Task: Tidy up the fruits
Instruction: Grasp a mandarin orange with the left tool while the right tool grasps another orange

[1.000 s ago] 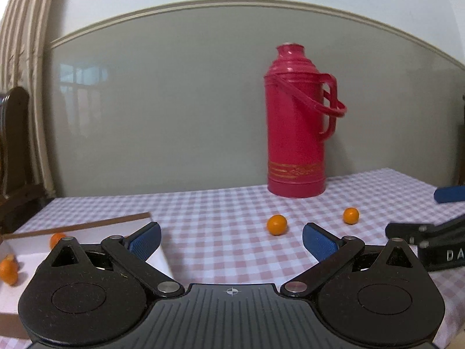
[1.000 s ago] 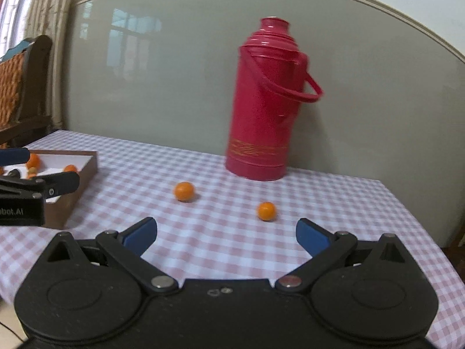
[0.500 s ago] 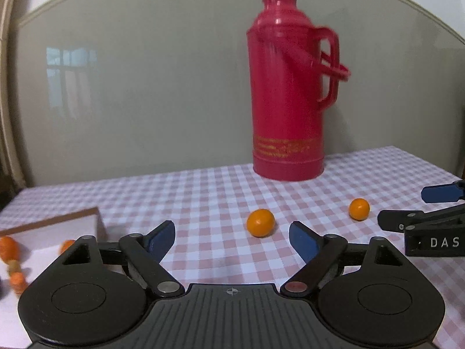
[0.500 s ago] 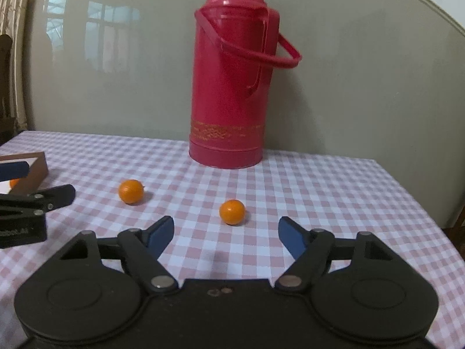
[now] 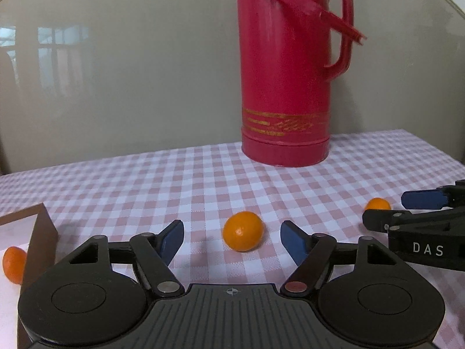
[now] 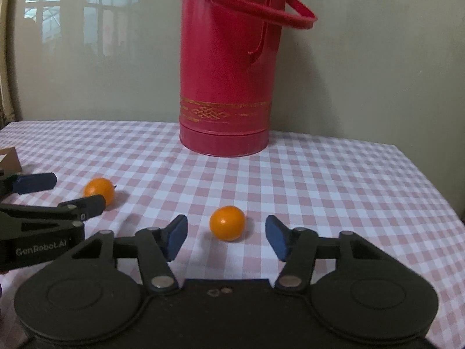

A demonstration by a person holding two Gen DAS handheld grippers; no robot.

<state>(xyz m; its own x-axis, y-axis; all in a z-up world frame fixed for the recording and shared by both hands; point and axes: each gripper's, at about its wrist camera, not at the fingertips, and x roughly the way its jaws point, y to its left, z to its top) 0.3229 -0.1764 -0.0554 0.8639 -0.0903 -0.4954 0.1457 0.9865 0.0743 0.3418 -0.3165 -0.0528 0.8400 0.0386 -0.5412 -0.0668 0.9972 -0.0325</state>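
Both claws have closed in on the loose fruit since a second ago, when the two oranges lay well ahead of them; now each orange sits just in front of a spread pair of blue pads. From the left wrist view, the left orange (image 5: 243, 231) rests on the checked table (image 5: 203, 180) between the fingertips of the left claw (image 5: 232, 238), apart from both pads, so this claw is released and grips nothing. From the right wrist view, the right orange (image 6: 227, 222) lies likewise between the tips of the right claw (image 6: 226, 237), untouched on either side; that claw too stands released. Each claw shows at the edge of the other's view, low over the cloth and side by side, with the neighbouring orange just beyond its pads.

At the left edge of the left wrist view stands the brown-walled box (image 5: 42, 241) with a white floor, and one orange in the box (image 5: 14, 264) shows beside its wall; whatever else the box holds is cut off by the frame, so I cannot tell. Behind the fruit, near the far edge of the table, a tall red thermos flask (image 5: 286, 87) stands upright with its carrying handle tilted outward, against a grey-green wall panel (image 5: 130, 72) that reflects a window.
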